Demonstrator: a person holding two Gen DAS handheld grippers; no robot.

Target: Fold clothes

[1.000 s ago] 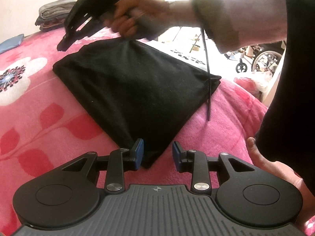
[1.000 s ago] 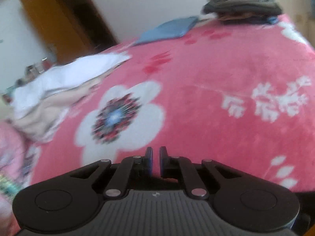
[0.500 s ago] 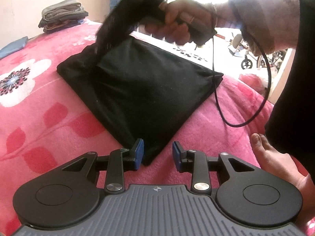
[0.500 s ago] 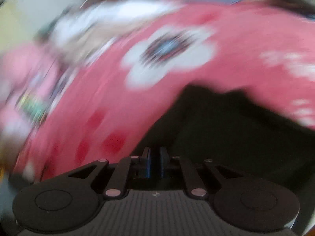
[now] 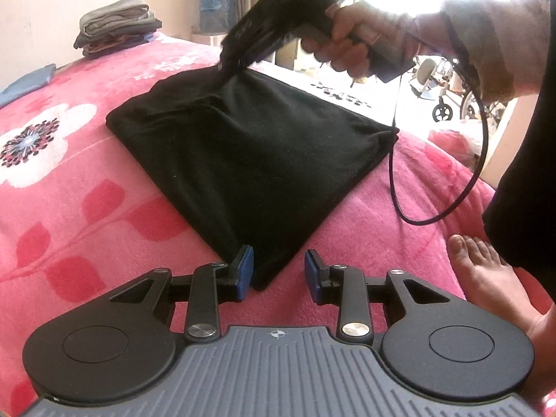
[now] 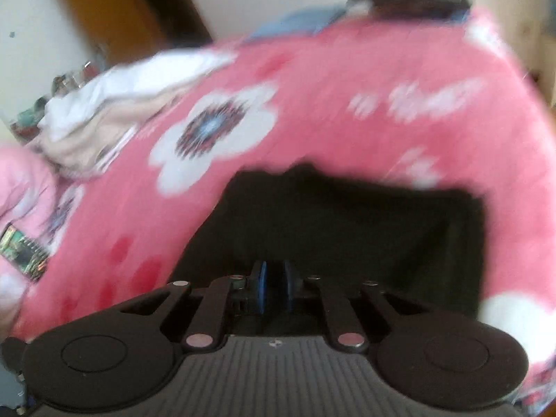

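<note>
A folded black garment [image 5: 250,153] lies on the pink flowered blanket [image 5: 69,215]. My left gripper [image 5: 278,271] is open, its blue pads on either side of the garment's near corner. My right gripper [image 5: 226,62] comes down at the garment's far corner and pinches the black cloth there, lifting it slightly. In the blurred right wrist view the right gripper [image 6: 274,286] has its jaws nearly together with the black garment [image 6: 347,236] right under and ahead of them.
A stack of folded clothes [image 5: 116,26] sits at the far end of the bed, with a blue cloth [image 5: 27,83] left of it. A heap of white and beige laundry [image 6: 114,111] lies on the bed's side. My bare foot [image 5: 486,278] and a dangling cable [image 5: 451,187] are at right.
My right gripper swung from above the blanket down onto the garment's far corner and closed on it. The left gripper stayed open at the near corner.
</note>
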